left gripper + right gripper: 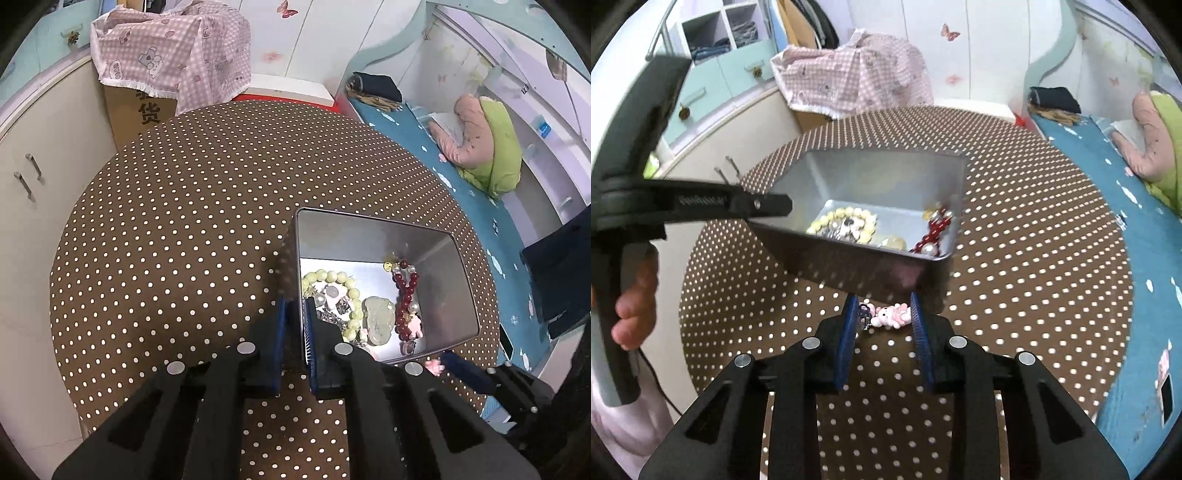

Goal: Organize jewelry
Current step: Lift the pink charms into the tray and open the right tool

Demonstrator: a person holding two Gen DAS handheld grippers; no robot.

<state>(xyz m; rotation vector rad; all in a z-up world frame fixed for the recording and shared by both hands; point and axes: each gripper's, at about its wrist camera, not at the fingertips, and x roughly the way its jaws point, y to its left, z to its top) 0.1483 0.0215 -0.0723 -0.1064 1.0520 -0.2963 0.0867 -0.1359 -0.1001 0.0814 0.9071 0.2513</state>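
An open metal tin [373, 236] stands on the brown dotted table [184, 221]. Inside lie a pale green bead bracelet [334, 275], a jade pendant [378, 319] and a dark red bead bracelet [404, 299]. My left gripper [295, 325] is shut on the tin's left wall, one pad inside and one outside; the right wrist view shows this left gripper [768, 206] at the tin [879, 173]. Just in front of the tin, my right gripper [884, 321] has both blue pads against a small pink charm [892, 315]. The charm [434, 365] also shows beside the tin's near corner.
A pink checked cloth [170, 55] covers a cardboard box behind the table. A cream cabinet [33, 192] stands left. A bed with a blue sheet [476, 199] runs along the right. A hand [631, 299] holds the left gripper's handle.
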